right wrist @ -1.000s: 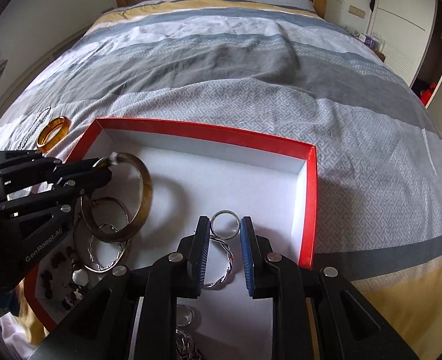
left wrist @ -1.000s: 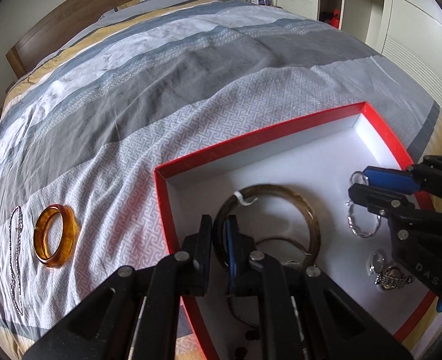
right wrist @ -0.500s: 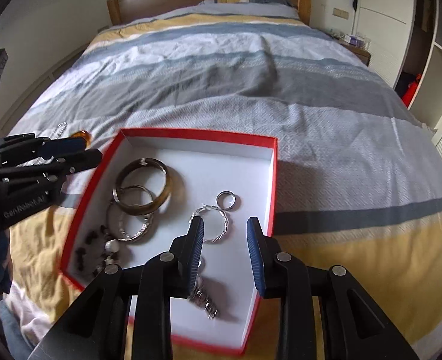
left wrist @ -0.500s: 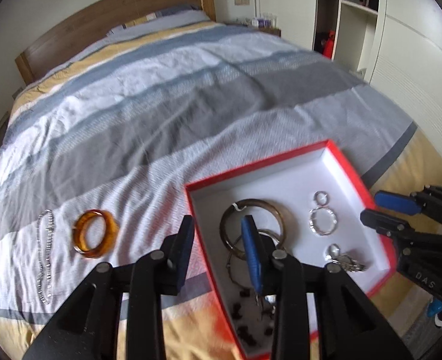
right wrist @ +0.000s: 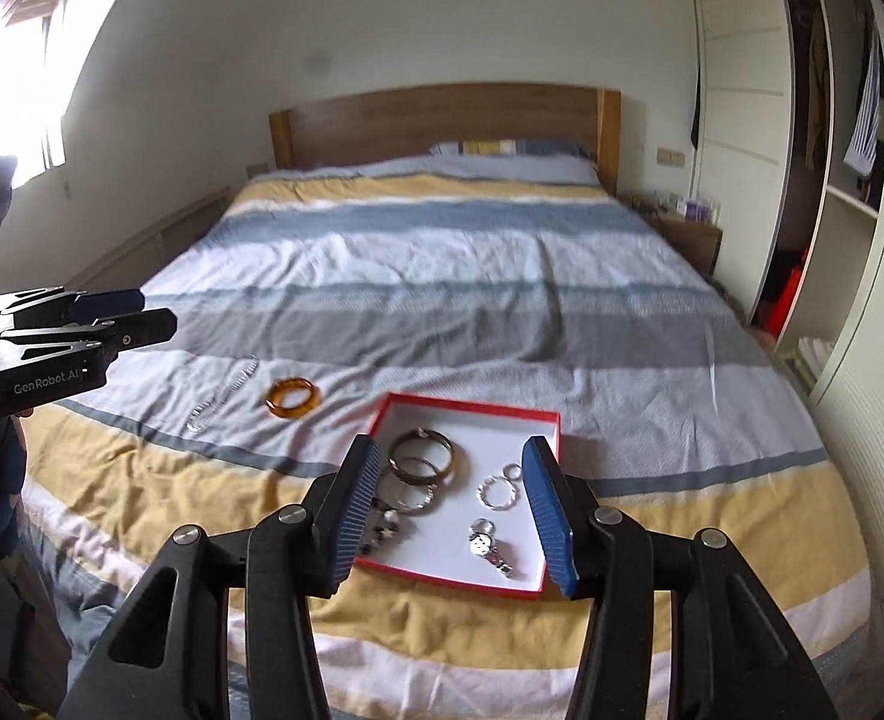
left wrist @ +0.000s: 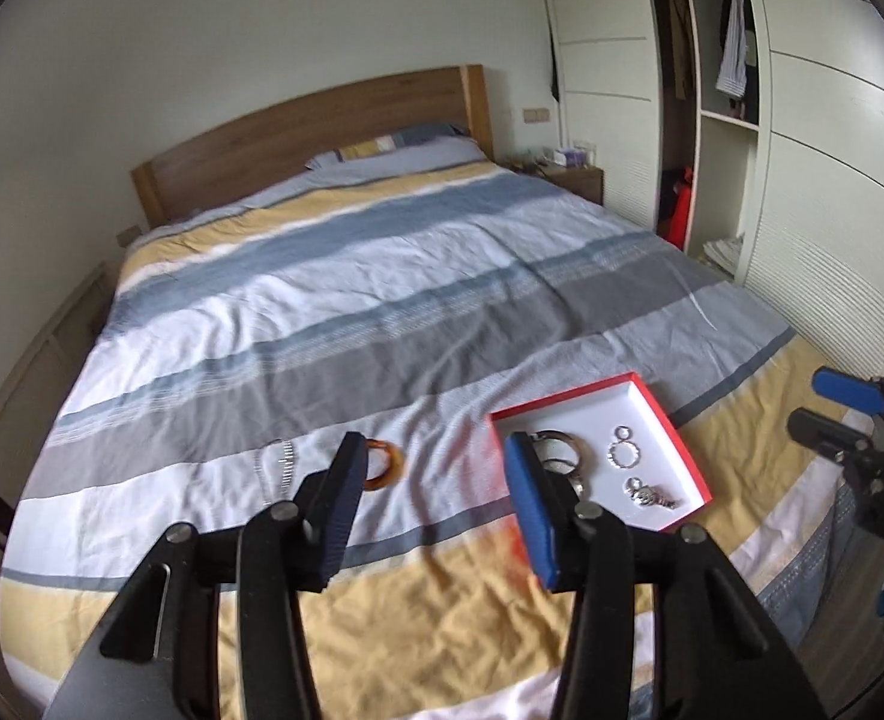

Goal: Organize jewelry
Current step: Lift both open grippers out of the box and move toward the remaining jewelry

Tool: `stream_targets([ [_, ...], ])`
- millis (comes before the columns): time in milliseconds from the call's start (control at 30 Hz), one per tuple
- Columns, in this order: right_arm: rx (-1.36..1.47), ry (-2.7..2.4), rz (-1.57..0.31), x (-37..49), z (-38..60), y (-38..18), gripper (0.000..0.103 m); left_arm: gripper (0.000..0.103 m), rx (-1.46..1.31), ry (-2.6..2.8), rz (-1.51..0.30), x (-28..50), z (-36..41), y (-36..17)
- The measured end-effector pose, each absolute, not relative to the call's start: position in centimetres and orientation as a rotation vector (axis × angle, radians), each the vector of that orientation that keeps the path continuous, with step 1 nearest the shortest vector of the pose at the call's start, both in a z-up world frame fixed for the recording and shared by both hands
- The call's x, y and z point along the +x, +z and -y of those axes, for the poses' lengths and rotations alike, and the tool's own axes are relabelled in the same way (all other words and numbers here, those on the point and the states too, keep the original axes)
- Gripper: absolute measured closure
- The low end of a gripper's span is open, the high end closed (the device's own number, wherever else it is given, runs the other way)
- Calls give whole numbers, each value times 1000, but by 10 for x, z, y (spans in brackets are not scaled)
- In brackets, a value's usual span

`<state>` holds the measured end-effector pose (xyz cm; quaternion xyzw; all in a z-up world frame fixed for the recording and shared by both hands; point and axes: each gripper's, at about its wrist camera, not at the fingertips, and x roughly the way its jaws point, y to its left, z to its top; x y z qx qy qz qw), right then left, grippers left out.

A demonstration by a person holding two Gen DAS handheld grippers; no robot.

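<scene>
Both my tongs hang released, nothing in them: left gripper (left wrist: 435, 504) spread wide over the bedspread (right wrist: 442, 276), right gripper (right wrist: 451, 504) spread wide above the red box (right wrist: 553, 420). Left unit's side reads "GenRobot.AI" in the right view; the right unit shows only "DAS", the rest cut off. Box sits near the foot of the bed, holding a brown bangle (right wrist: 423, 450), silver hoops (right wrist: 499, 489), and a watch (right wrist: 490, 546). Amber bangle (right wrist: 293, 399) and silver chain (right wrist: 222, 393) lie on the cover left of the box, apart from it.
</scene>
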<state>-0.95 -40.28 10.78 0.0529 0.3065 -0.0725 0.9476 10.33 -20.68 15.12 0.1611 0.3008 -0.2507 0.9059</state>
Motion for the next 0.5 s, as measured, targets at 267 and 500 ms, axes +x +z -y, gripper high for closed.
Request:
stream_targets([
  [267,80,-102,-552,-53,339,144,51,58,266,-410,-581,69,114,175],
  [500,59,-58,-537,-72,294,153,46,58,198,-366,-578,52,57,179],
])
